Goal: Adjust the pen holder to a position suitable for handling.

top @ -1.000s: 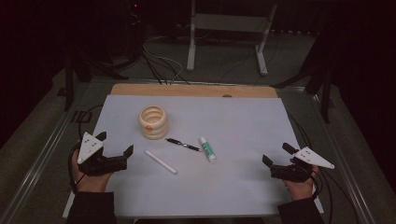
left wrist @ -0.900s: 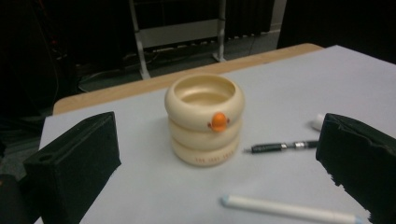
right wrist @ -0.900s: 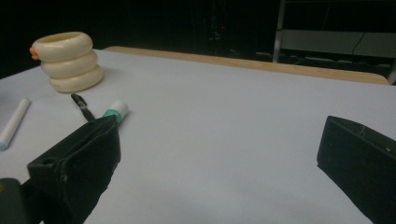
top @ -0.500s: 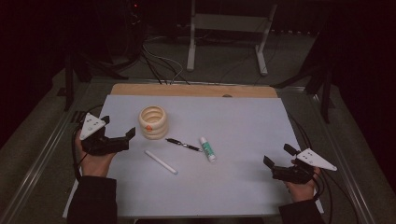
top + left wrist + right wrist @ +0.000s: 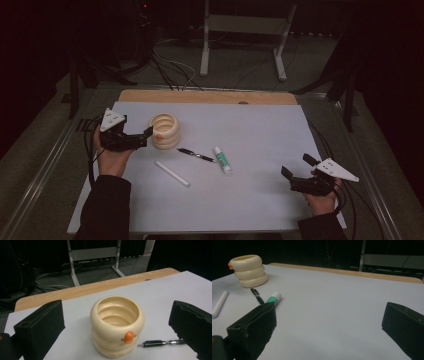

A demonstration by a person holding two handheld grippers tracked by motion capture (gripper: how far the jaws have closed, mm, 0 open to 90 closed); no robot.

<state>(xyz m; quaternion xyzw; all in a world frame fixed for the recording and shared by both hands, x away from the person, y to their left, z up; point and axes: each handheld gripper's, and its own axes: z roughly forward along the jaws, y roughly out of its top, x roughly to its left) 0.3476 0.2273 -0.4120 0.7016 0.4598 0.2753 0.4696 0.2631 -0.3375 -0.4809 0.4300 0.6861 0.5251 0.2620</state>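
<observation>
**Left gripper open in front of the cream holder, right gripper open and idle**

In the high view, the right gripper [image 5: 296,174] is nearest, at about 4 o'clock on the white sheet [image 5: 260,125]. Its jaws stand wide apart and hold nothing; its own view shows bare sheet between them.

The left gripper [image 5: 145,136] is farther in, at about 9 o'clock. Its jaws are also spread wide, and they grip nothing. The ringed cream holder [image 5: 165,131] stands upright just beyond the tips, between the two jaws in the left gripper view, but I cannot tell if a jaw touches it. A small orange knob [image 5: 129,337] faces the gripper.

Near the centre lie a white stick [image 5: 172,173], a black pen [image 5: 196,155] and a green-and-white tube [image 5: 222,159], each apart from the others.

At 12 o'clock, the wooden table edge [image 5: 210,97] shows beyond the sheet.
</observation>
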